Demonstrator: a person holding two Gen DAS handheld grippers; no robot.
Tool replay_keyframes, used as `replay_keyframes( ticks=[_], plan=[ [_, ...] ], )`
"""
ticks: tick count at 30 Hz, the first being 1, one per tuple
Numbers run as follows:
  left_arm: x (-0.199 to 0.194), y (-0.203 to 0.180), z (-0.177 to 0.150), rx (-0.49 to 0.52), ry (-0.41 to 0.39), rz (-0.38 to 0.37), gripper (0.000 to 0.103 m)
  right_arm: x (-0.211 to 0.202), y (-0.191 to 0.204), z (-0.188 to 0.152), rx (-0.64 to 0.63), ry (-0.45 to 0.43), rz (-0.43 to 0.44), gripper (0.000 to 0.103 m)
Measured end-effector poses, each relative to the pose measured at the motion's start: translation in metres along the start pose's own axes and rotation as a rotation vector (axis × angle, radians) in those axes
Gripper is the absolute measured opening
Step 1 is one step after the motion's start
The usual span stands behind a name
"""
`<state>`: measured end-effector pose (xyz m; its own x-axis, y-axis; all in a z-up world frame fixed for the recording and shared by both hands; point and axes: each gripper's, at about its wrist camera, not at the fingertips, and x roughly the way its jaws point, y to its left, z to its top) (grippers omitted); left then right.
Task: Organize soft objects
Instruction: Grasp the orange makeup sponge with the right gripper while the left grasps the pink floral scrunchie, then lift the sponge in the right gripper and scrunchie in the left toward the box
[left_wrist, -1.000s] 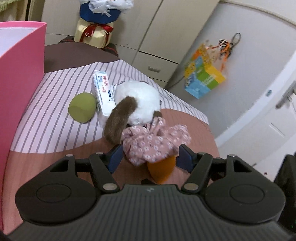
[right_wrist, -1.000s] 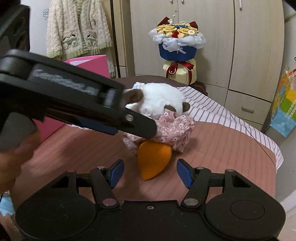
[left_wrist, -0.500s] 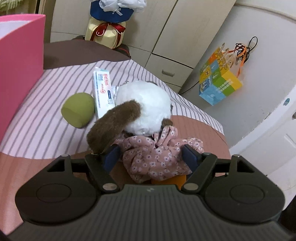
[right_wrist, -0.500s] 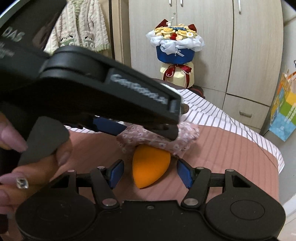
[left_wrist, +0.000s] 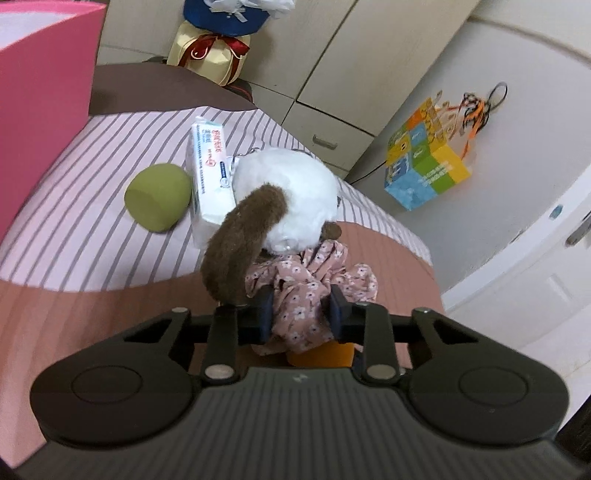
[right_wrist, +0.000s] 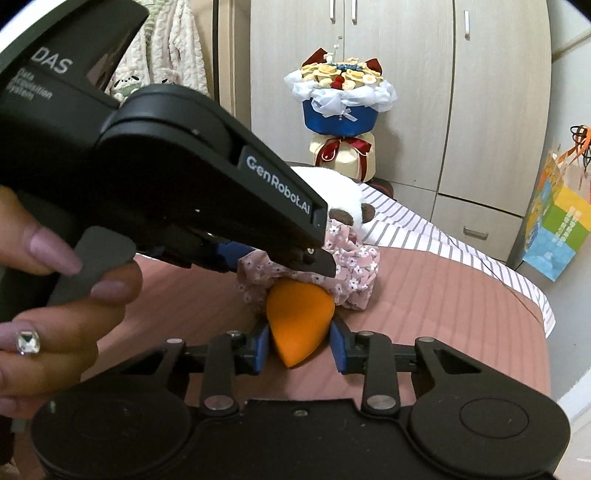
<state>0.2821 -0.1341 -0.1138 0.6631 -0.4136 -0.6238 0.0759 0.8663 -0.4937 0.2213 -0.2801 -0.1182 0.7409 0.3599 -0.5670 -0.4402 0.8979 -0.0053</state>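
The floral scrunchie (left_wrist: 306, 295) is pinched by the left claw (left_wrist: 301, 314); soft, light and crushable, it is best taken at its bunched middle. It lies on the bed's near brown part, touching the plush dog (left_wrist: 284, 199). The orange sponge (right_wrist: 297, 317), squashy, is straddled by the right claw (right_wrist: 299, 347), contact unclear.

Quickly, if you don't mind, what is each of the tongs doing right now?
Left tongs: closed on the floral scrunchie.
Right tongs: closed on the orange sponge, pads against both its sides.
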Motion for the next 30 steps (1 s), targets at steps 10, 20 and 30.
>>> replay_keyframes(
  ticks=[10, 20, 30],
  plan=[
    [-0.013, 0.012, -0.009, -0.045, -0.011, -0.05, 0.018, -0.014, 0.012, -0.009, 0.056, 0.0, -0.063, 0.037],
    [-0.032, 0.016, -0.015, 0.013, 0.039, -0.022, 0.018, -0.038, 0.014, -0.02, 0.069, -0.007, -0.162, 0.038],
    [-0.047, 0.015, -0.026, 0.118, 0.048, 0.002, 0.018, -0.047, 0.006, -0.022, 0.102, -0.008, -0.18, 0.038]
  ],
)
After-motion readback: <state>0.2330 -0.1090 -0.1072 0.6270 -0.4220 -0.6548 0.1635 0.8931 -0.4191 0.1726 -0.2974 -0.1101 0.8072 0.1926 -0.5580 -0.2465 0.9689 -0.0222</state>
